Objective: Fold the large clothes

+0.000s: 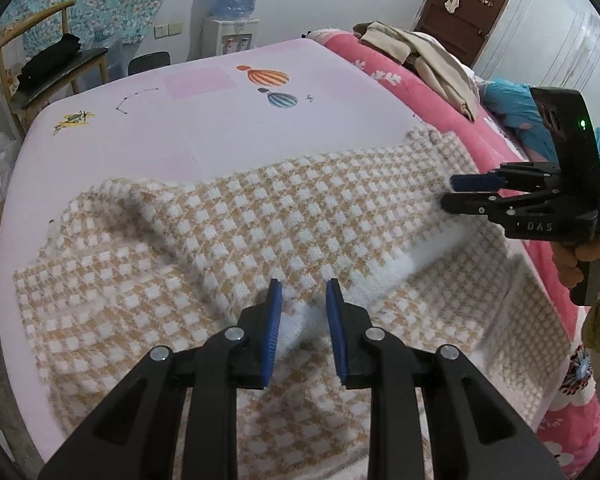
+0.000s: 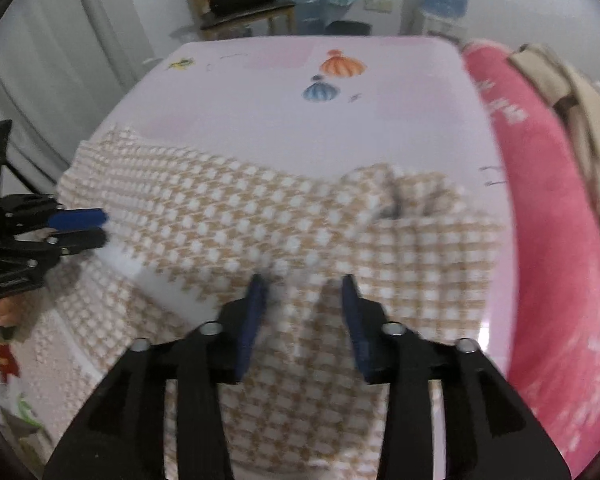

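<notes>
One garment point(image 1: 260, 216), checked tan and white with a fluffy white hem, lies across the near half of a bed point(image 1: 180, 120). The bed has a pale pink sheet printed with two balloons point(image 1: 268, 77), one orange and one blue. Part of the garment is folded over itself, and a wrinkle is bunched up on its right side.

Two tools are at work, one at each end of the folded edge. The left tool point(image 1: 304, 312) has its blue pads drawn close, pinching the white hem. The right tool point(image 2: 304, 308) stands spread, with a loose ridge of the checked cloth between its pads, which do not press on it. A hand point(image 1: 580, 256) grips its handle.

Along the right side of the bed runs one deep-pink quilt point(image 1: 380, 68) with a heap of beige clothes point(image 1: 428, 56) on it, well apart from the garment. Beyond the bed stand one wooden chair point(image 1: 60, 68) bearing a black bag point(image 1: 48, 60) and one water dispenser point(image 1: 232, 36) by the white wall. A brown door point(image 1: 468, 4) is at the far right. The far half of the sheet is bare.
</notes>
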A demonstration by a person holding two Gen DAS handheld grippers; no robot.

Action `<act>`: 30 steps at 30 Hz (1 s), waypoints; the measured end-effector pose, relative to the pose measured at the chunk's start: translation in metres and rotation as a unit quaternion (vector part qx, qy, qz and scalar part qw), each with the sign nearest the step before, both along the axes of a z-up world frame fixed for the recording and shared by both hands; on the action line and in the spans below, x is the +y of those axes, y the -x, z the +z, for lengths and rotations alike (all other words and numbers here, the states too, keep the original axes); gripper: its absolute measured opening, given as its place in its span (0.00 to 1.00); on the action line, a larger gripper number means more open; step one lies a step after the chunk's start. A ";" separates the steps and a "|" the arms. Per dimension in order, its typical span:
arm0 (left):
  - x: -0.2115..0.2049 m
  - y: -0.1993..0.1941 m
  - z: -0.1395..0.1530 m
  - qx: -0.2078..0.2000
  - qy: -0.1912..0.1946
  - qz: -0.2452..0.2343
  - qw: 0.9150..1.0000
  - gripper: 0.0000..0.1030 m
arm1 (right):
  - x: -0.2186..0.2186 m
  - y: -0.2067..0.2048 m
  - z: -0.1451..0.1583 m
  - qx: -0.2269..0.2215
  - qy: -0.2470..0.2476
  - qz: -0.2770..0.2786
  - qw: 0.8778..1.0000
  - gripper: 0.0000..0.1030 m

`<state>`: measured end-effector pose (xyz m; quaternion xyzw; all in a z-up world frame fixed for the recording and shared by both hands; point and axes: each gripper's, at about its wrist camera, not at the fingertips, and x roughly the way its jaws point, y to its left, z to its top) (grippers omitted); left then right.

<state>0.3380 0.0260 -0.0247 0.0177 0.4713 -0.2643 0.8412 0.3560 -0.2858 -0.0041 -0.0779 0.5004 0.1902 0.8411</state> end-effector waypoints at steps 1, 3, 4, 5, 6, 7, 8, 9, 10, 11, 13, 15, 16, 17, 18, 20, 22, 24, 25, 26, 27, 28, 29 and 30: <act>0.002 0.001 0.005 -0.005 0.004 -0.001 1.000 0.22 | 0.001 0.004 0.006 -0.013 0.007 -0.001 1.000 0.38; 0.002 0.002 0.016 -0.026 0.009 -0.007 1.000 0.23 | 0.008 0.010 0.018 -0.046 0.023 0.002 0.999 0.42; 0.001 0.002 0.019 -0.038 0.007 -0.009 0.999 0.27 | 0.013 0.012 0.023 -0.059 0.025 0.009 0.998 0.43; -0.001 0.000 0.022 -0.047 0.002 -0.008 0.999 0.29 | 0.021 0.013 0.026 -0.066 0.018 0.017 0.998 0.47; -0.004 -0.004 0.023 -0.052 -0.004 -0.003 0.999 0.32 | 0.025 0.012 0.026 -0.064 0.012 0.020 0.998 0.51; -0.007 -0.008 0.022 -0.049 -0.005 0.001 0.999 0.35 | 0.032 0.009 0.024 -0.059 0.005 0.021 0.998 0.52; -0.011 -0.014 0.016 -0.036 -0.009 0.006 0.999 0.36 | 0.040 0.006 0.019 -0.050 -0.003 0.027 0.998 0.52; -0.013 -0.018 0.012 -0.029 -0.019 0.012 0.999 0.37 | 0.046 0.004 0.013 -0.043 -0.009 0.031 0.999 0.53; -0.016 -0.023 0.005 -0.020 -0.038 0.021 0.999 0.38 | 0.050 0.003 0.006 -0.034 -0.010 0.030 0.999 0.53; -0.018 -0.024 0.000 -0.015 -0.049 0.024 0.998 0.38 | 0.052 0.003 -0.003 -0.025 -0.007 0.027 0.999 0.55; -0.016 -0.020 0.000 -0.020 -0.057 0.024 0.998 0.41 | 0.054 0.008 -0.010 -0.028 0.006 0.027 0.999 0.55; -0.010 -0.013 0.007 -0.025 -0.062 0.025 0.997 0.52 | 0.054 0.024 -0.008 -0.041 0.037 0.031 0.998 0.55; -0.006 -0.007 0.014 -0.032 -0.065 0.032 0.997 0.57 | 0.054 0.030 -0.007 -0.043 0.042 0.029 0.998 0.55; -0.002 -0.001 0.019 -0.040 -0.069 0.037 0.996 0.59 | 0.052 0.036 -0.004 -0.045 0.048 0.026 0.997 0.59; 0.003 0.005 0.023 -0.045 -0.074 0.039 0.995 0.61 | 0.048 0.046 0.000 -0.045 0.052 0.019 0.997 0.63; 0.014 0.023 0.035 -0.054 -0.087 0.047 0.994 0.64 | 0.042 0.061 0.008 -0.048 0.038 0.016 0.998 0.64; 0.026 0.041 0.044 -0.059 -0.088 0.063 0.992 0.68 | 0.034 0.083 0.019 -0.052 0.009 0.014 0.999 0.70; 0.038 0.062 0.050 -0.065 -0.085 0.078 0.991 0.70 | 0.032 0.108 0.027 -0.054 -0.025 0.016 0.998 0.74; 0.046 0.074 0.052 -0.069 -0.082 0.089 0.990 0.71 | 0.034 0.112 0.029 -0.054 -0.033 0.019 0.998 0.74; 0.054 0.085 0.054 -0.075 -0.079 0.100 0.989 0.71 | 0.035 0.126 0.031 -0.054 -0.049 0.022 0.997 0.74; 0.061 0.096 0.055 -0.081 -0.078 0.111 0.987 0.72 | 0.038 0.135 0.031 -0.052 -0.064 0.025 0.996 0.75; 0.067 0.106 0.054 -0.085 -0.078 0.119 0.986 0.72 | 0.043 0.143 0.030 -0.049 -0.075 0.028 0.996 0.75; 0.073 0.115 0.054 -0.089 -0.079 0.125 0.985 0.72 | 0.047 0.148 0.029 -0.046 -0.083 0.030 0.995 0.75; 0.082 0.128 0.051 -0.092 -0.086 0.136 0.983 0.72 | 0.053 0.157 0.026 -0.046 -0.090 0.033 0.994 0.75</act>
